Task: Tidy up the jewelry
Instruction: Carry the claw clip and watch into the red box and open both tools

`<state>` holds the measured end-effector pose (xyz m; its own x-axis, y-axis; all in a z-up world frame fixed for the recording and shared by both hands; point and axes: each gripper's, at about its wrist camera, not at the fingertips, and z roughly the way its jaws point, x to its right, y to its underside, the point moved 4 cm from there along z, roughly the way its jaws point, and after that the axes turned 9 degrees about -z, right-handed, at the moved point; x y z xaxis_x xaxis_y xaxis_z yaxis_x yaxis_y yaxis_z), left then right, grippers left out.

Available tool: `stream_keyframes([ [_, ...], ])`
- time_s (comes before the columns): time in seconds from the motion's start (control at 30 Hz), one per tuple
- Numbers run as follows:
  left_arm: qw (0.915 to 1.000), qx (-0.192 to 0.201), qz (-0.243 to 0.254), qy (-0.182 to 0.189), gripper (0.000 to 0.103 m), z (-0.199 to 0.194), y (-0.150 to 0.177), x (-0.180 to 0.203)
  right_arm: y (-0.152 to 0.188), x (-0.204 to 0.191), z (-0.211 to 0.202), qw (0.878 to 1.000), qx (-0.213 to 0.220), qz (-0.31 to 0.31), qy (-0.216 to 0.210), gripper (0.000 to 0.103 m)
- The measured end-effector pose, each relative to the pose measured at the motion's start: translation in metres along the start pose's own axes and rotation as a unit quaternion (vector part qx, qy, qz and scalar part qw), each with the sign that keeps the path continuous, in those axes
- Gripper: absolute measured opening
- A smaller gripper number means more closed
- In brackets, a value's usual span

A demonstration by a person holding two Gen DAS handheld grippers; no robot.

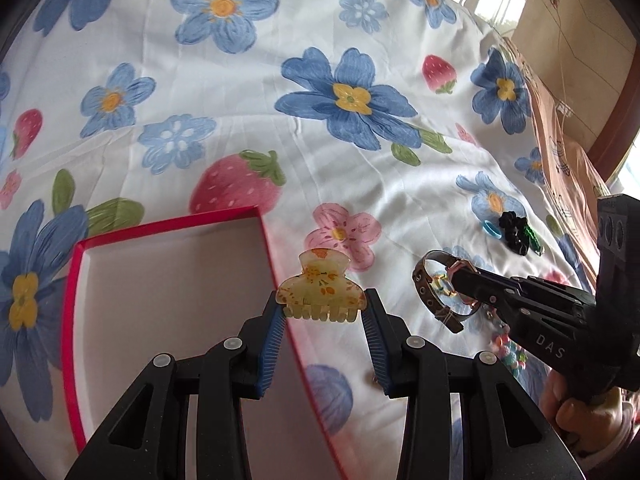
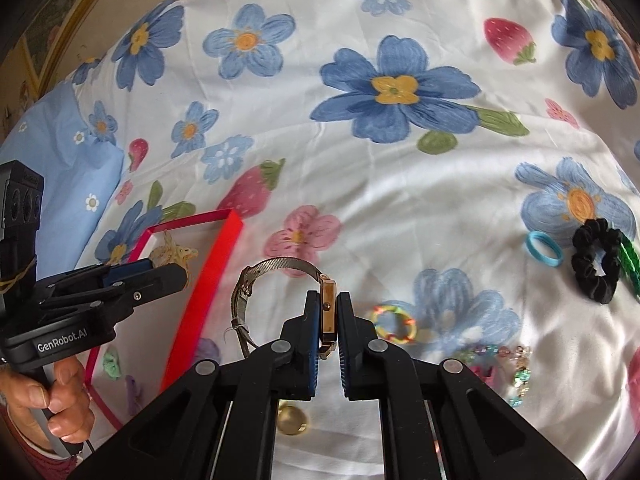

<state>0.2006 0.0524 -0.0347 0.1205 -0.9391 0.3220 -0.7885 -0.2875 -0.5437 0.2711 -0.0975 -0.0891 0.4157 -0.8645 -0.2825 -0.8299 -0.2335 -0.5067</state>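
Two items in hand: one per gripper, neither yet set down in the box.
Left gripper (image 1: 324, 314): fingers partly closed, pressing on both ends of the translucent yellow hair claw clip with orange flower print (image 1: 320, 292); the clip is held clear of the bed, over the right-hand wall of the box.
Right gripper (image 2: 329, 318): fingers closed almost fully on the rose-gold rectangular case of the wristwatch with a brown mesh strap (image 2: 280, 304); the strap loops out to the left, and the watch is held above the bedsheet, just right of the box.
Container: shallow red-rimmed cardboard box with pale interior (image 1: 168, 224), lying on the bed; the visible part of its floor is bare.
Surface: white bedsheet printed with blue flowers and strawberries (image 1: 360, 184).
Still loose on the sheet: light blue elastic hair band (image 2: 543, 249), black fabric scrunchie (image 2: 596, 266), green braided band (image 2: 630, 258) touching the scrunchie, multicoloured woven ring-shaped band (image 2: 394, 323), string of pastel beads (image 2: 504, 364), and a small gold round object (image 2: 293, 422) too blurred to identify.
Progress estimate: early stage; nothing appears stored.
Remaining: deposit the clip and the watch, then collect the loose pieces.
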Motion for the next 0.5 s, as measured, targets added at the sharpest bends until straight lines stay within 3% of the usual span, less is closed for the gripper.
stream_keyframes([
  [0.5,0.9982,0.022,-0.046,-0.031,0.038,-0.061,0.023,-0.063,-0.014,-0.085,0.009,0.997,0.001,-0.061,-0.043,0.008],
])
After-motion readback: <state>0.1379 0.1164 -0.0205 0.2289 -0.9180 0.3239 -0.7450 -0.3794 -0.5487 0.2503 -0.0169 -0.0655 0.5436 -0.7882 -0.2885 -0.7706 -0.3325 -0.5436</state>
